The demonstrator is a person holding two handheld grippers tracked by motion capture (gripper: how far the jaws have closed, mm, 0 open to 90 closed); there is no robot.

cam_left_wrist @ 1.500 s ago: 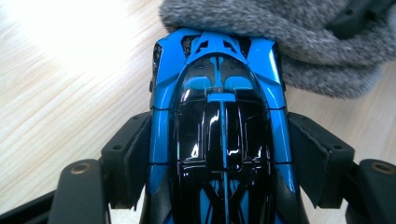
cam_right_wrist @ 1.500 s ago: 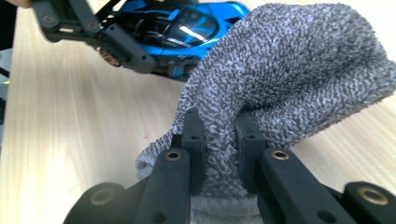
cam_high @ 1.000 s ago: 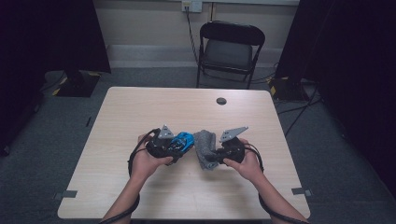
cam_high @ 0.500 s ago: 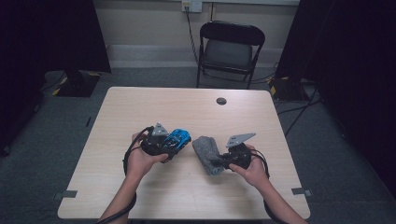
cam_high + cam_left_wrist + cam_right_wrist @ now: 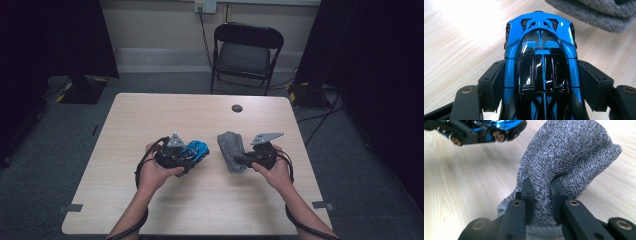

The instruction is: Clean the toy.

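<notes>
A person sits at a pale wooden table (image 5: 200,200), forearms reaching in from the near edge, with a claw in each hand. The left claw (image 5: 192,154) is clamped on a blue and black toy car (image 5: 196,150); in the left gripper view its two black jaws press against the car's sides, and the car (image 5: 541,62) points away from the camera with its glossy dark roof facing up. The wood shows beneath the car, though whether the car is lifted or resting on the table is hard to tell. The right claw (image 5: 240,159) is clamped on a grey knitted cloth (image 5: 231,150), and in the right gripper view the jaws stand close together with a fold of the cloth (image 5: 569,157) pinched between them, the rest bunching up beyond the tips. The car and the cloth sit near the middle of the table, near each other but apart, with a strip of bare wood between them; in the right gripper view the car (image 5: 496,130) shows at the upper left, wheels visible. A small dark round disc (image 5: 237,108) lies on the far part of the table, well apart from both hands. Beyond the table stands a dark folding chair (image 5: 245,55) against a light wall.
</notes>
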